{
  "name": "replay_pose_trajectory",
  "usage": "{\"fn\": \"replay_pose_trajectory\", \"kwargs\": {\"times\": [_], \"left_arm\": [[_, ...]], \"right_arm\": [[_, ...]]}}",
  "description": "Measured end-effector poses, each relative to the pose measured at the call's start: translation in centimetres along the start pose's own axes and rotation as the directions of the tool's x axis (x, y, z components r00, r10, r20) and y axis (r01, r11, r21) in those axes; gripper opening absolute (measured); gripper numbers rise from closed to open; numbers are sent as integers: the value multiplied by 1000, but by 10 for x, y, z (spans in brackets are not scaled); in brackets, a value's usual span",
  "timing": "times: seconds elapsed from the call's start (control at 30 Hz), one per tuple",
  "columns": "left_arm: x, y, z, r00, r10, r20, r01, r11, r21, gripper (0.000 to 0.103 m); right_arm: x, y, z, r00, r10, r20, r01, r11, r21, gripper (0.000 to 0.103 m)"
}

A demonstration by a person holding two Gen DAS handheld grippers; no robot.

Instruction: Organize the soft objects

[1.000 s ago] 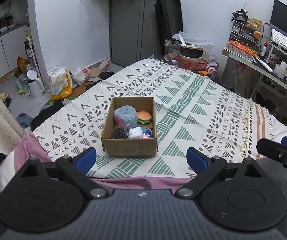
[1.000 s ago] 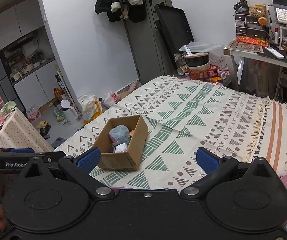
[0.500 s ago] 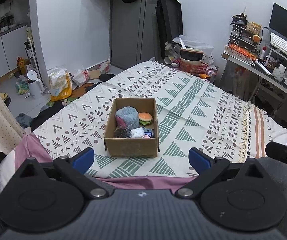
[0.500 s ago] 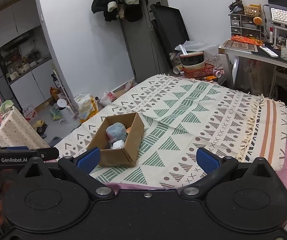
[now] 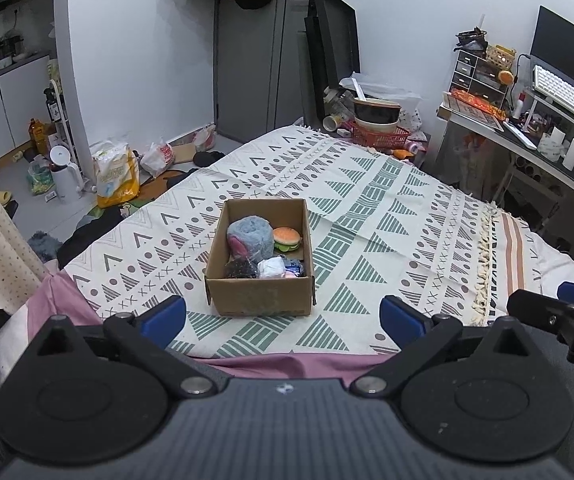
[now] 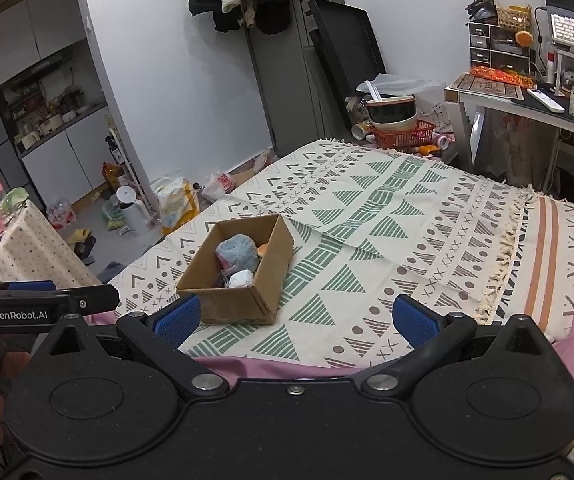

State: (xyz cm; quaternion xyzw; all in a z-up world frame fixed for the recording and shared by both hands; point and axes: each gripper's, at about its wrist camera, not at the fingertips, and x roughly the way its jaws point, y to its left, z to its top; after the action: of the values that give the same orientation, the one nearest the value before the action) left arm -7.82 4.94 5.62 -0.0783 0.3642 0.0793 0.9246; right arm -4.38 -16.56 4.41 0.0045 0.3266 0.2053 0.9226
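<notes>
My left gripper [image 5: 283, 316] and my right gripper [image 6: 294, 316] both hang with their blue-padded fingers spread wide and nothing between them, over the near edge of the bed. A cardboard box [image 5: 261, 300] sits on the woven blanket [image 5: 387, 216], which is cream with green triangles and a tasselled fringe, toward the bed's near left corner. Inside the box lie a fuzzy grey-blue plush [image 5: 249, 234] with a pink patch, a squashy toy burger [image 5: 286, 238], a crumpled white bundle [image 5: 272, 268] and a dark tangle [image 5: 240, 269], maybe netting. A pink sheet [image 5: 283, 362] shows under the blanket's near edge. Nothing stands between my fingers and the box. A cluttered desk [image 5: 527, 140] stands beyond the bed's right side.
</notes>
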Motion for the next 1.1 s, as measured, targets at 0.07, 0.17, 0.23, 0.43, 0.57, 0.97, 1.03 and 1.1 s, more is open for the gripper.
{"fn": "replay_pose_trajectory", "kwargs": {"times": [0.07,0.17,0.23,0.43,0.57,0.97,1.03,1.1], "left_arm": [[0,0,0,1000,-2,0,2,1000,-2,102],[1,-1,-2,1000,-3,-1,3,1000,2,102],[1,-1,-2,1000,-6,-4,6,1000,3,102],[2,-1,-4,1000,-10,-5,10,1000,6,102],[2,-2,-4,1000,-10,-6,10,1000,5,102],[2,-4,-4,1000,-12,-5,12,1000,10,102],[2,-5,-4,1000,-14,-6,14,1000,11,102],[3,-5,-4,1000,-15,-6,15,1000,11,102]], "right_arm": [[-1,1,0,1000,3,0,-3,1000,-2,103],[0,0,0,1000,7,-3,-7,1000,4,103],[0,-1,1,1000,5,-3,-4,1000,5,103],[0,-3,1,1000,2,-2,-2,1000,7,103],[0,-2,1,1000,-1,-3,1,1000,3,103],[-1,0,-1,1000,1,-1,-1,1000,-2,103],[-1,0,-1,1000,-2,-4,2,1000,-1,103],[-1,0,-1,1000,-2,-3,2,1000,-3,103]]}}
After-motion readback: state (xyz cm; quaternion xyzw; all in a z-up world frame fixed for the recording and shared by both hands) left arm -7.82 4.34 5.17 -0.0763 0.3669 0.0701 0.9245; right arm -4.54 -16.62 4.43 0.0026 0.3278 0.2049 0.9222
